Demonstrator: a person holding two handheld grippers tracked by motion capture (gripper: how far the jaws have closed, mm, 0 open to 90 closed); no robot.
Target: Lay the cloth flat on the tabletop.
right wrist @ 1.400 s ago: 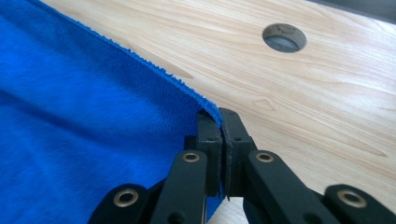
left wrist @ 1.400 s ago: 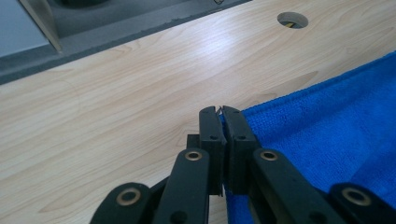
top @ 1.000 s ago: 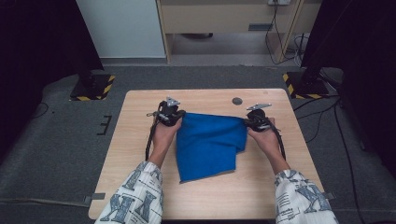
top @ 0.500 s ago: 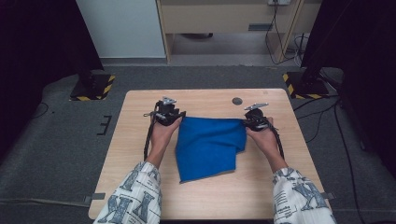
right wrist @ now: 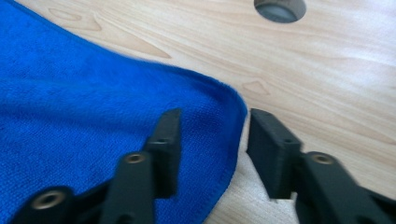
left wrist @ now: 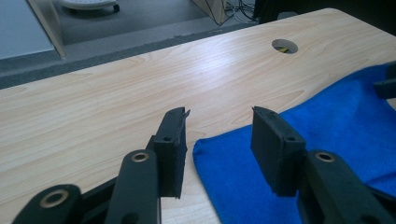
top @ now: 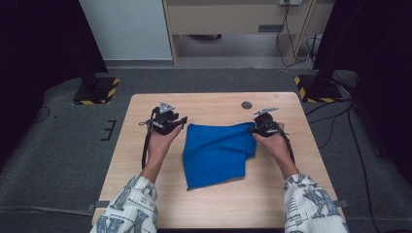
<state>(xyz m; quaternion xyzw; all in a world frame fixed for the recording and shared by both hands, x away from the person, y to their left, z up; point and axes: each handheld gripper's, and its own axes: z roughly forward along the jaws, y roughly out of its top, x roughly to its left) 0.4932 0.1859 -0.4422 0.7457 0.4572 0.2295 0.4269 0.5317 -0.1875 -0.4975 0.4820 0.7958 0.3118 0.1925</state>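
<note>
A blue cloth (top: 218, 153) lies folded on the wooden table (top: 204, 204), between my two grippers. My left gripper (top: 180, 121) is just off the cloth's far left corner. In the left gripper view its jaws have just been opening and the left gripper (left wrist: 219, 135) is open, with the cloth (left wrist: 336, 121) corner lying loose on the table under the gap. My right gripper (top: 252, 130) is at the far right corner. Its jaws have also just been opening: the right gripper (right wrist: 212, 140) straddles the corner of the cloth (right wrist: 84, 107) and no pad presses on it.
A round cable hole (top: 247, 105) sits in the tabletop beyond the right gripper. Yellow-and-black striped stand bases (top: 97, 90) (top: 316, 87) stand on the floor past both far corners. A cabinet (top: 233, 19) and cables are behind the table.
Both grippers have let go of the cloth's far corners, which they held shut a second ago. The left gripper has drawn a little left and up; the cloth's far edge now rests slack.
</note>
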